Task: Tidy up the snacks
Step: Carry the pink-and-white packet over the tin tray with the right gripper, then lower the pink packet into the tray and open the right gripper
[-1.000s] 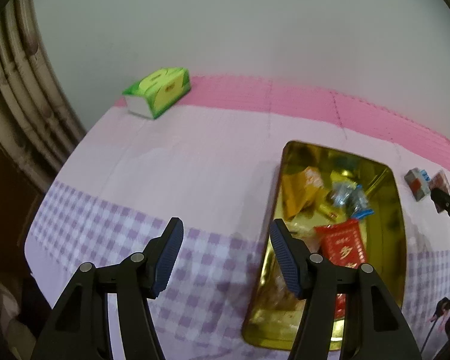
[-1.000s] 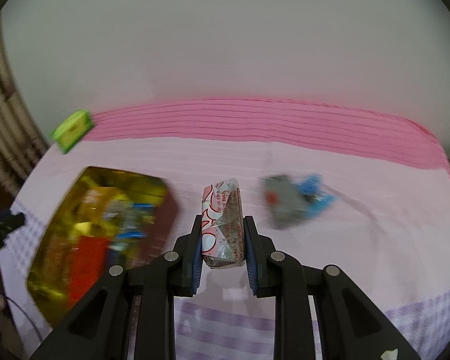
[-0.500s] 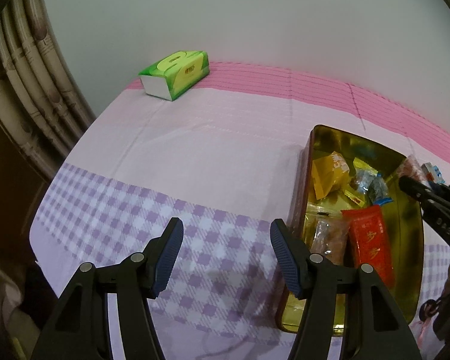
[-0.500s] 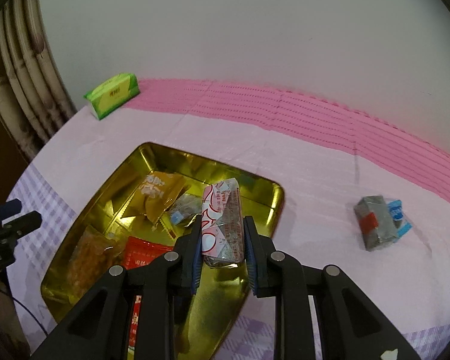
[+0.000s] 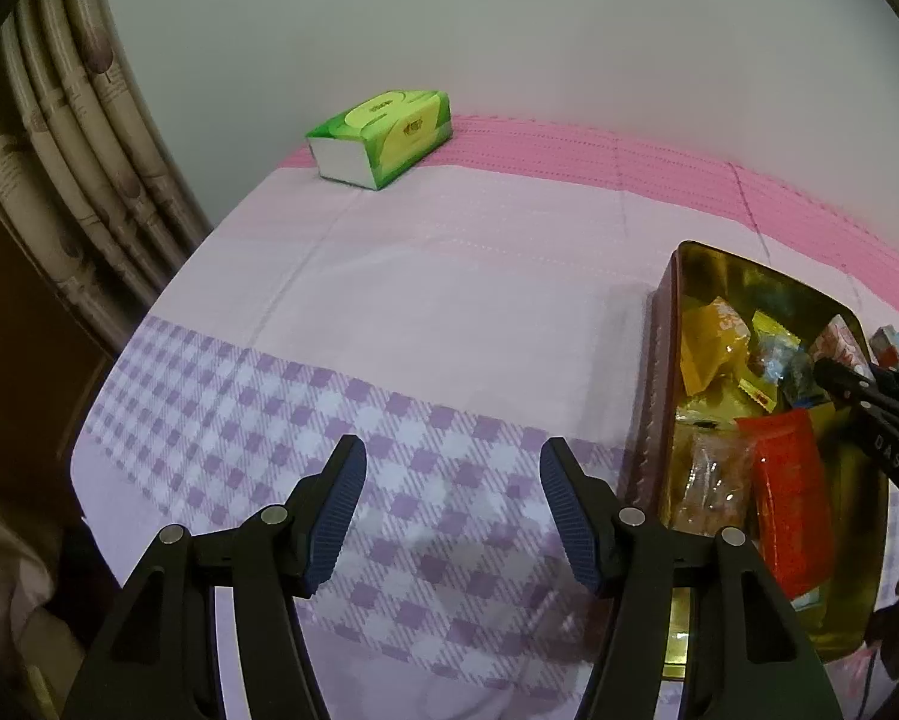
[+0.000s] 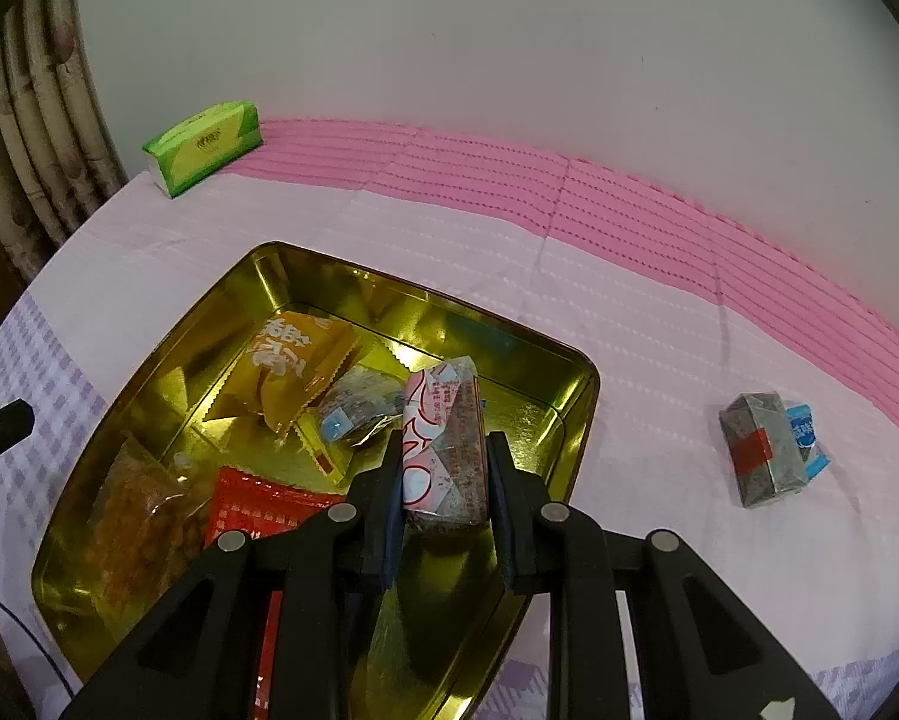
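Dim indoor light, sharp focus, fisheye-curved dark corners, glare on gold tin [image 6: 575,396]

Off to my right, the black arm of my other gripper [image 5: 887,444] carries small pale letters that I read as "DAS". Ahead and left of my right tool, the orange snack packet [image 6: 287,369] in the gold tin [image 6: 569,420] bears large white Chinese characters, too warped for me to make out. The white wrapper with red markings [image 6: 443,438] between my pads, the red packet [image 6: 251,513] and the green tissue box [image 6: 203,144] show print I cannot read
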